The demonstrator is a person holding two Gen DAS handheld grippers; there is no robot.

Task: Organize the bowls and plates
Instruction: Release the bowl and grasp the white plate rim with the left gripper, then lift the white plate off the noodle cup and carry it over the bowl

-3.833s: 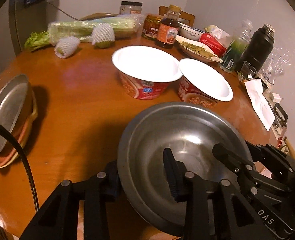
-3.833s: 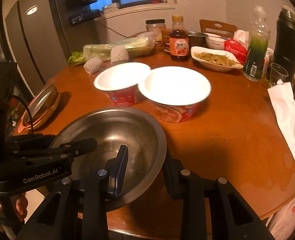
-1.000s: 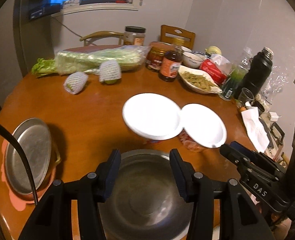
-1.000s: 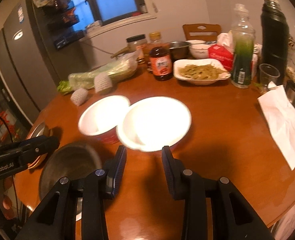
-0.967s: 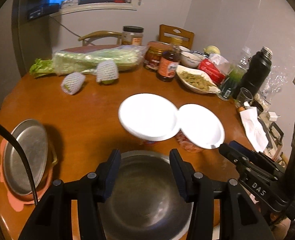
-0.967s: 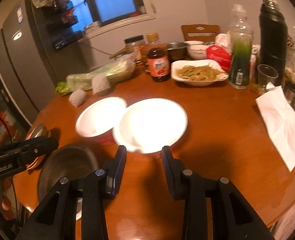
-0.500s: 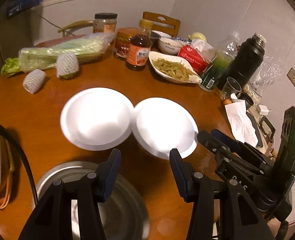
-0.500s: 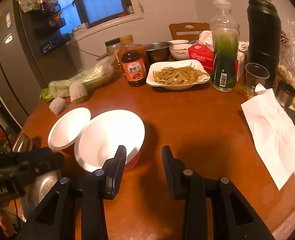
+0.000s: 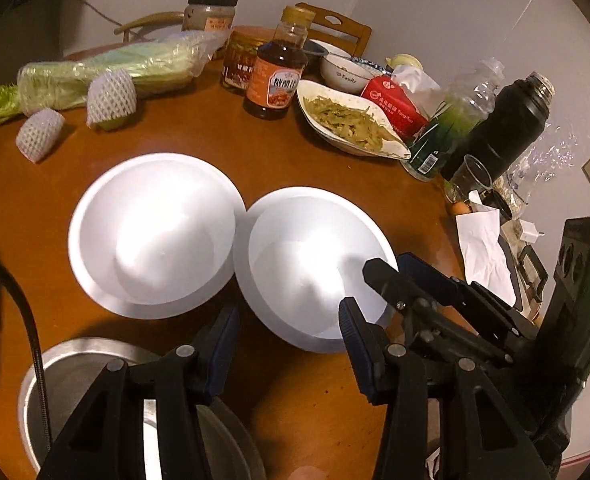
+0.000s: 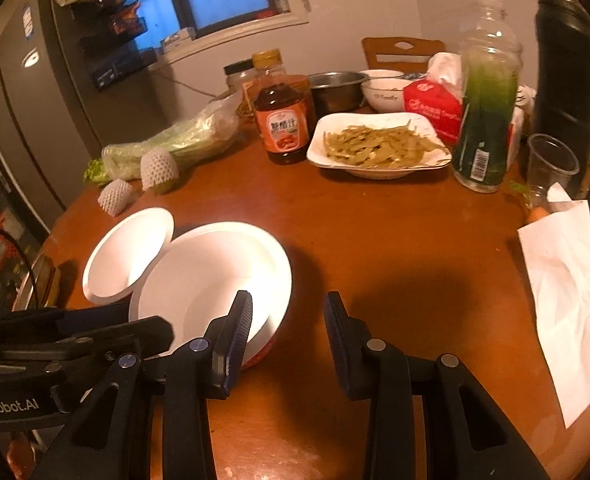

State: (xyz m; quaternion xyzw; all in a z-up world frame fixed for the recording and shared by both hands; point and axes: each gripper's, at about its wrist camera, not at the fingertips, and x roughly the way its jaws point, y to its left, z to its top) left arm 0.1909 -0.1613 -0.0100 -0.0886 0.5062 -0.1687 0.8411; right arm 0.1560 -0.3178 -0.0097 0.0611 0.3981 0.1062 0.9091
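A: While both tools hang over the near edge of the wooden table (image 10: 375,232) with nothing in them, where does the trouble lie?

B: Start at the right gripper (image 10: 287,320): its jaws stand wide apart and empty, the left finger just over the near rim of the nearer white bowl (image 10: 211,280). The left gripper (image 9: 287,332) is likewise spread and holds nothing, hovering at that same bowl's near edge.

A: So both could close on one bowl?

B: That is my worry. The two tools are crowded together there, and they might knock each other. The bowl looks light, foam or paper I would guess, so a pinch on the thin rim could crush it or tip it.

A: And its neighbour?

B: The second white bowl (image 10: 127,256) sits to the left, rims touching, so dragging one would likely shove the other. A steel bowl (image 9: 95,392) lies nearer still, at the left.

A: Which way do they point?

B: Both white bowls stand upright, mouths up. They are round, so there is no long axis to speak of.
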